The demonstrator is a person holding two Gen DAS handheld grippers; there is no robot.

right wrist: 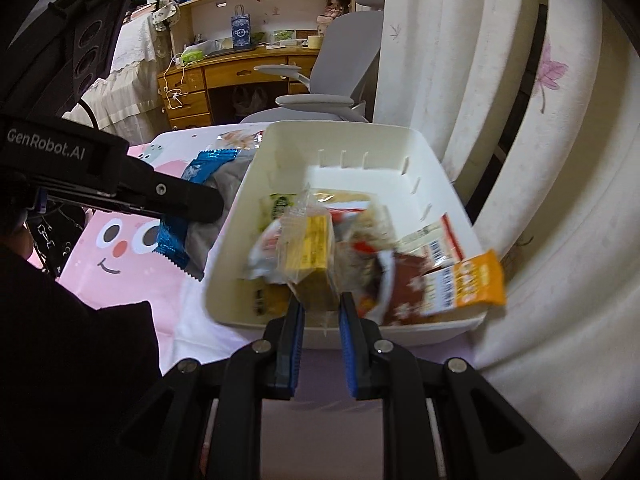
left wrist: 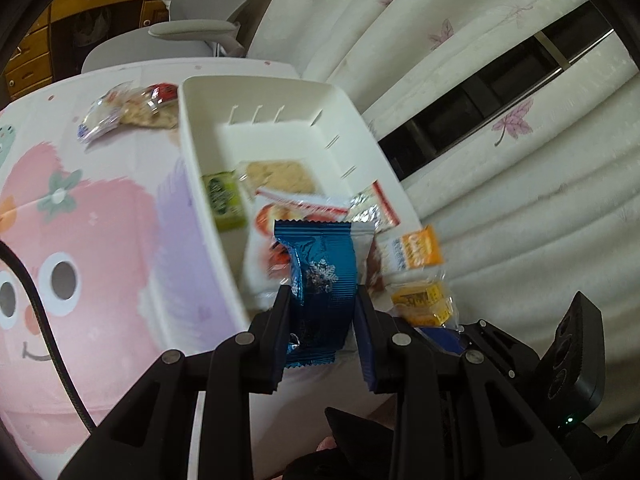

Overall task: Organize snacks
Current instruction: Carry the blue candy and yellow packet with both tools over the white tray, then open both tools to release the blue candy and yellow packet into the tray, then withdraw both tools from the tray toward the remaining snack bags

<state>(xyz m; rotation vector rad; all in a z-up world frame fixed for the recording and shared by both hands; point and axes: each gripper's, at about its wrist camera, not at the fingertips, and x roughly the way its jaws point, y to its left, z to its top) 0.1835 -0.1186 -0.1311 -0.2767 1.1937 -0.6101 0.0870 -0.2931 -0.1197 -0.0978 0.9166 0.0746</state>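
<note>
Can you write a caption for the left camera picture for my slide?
The left gripper carries a blue snack packet toward the white bin of snacks.

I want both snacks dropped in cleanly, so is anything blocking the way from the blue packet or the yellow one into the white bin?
Nothing visible blocks either: blue packet, yellow snack, open-topped white bin, though its near end is crowded.

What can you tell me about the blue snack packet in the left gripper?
The blue snack packet is a glossy foil pouch, metallic blue with a silver snowflake print and crimped, zigzag-cut end seals. The left gripper is shut on its middle, both pads pressing its sides, so it stands roughly upright between the fingers. The right wrist view shows a white reverse side and the packet held off the pink cartoon tablecloth, just outside the white bin's left wall. It looks sealed and unopened.
</note>
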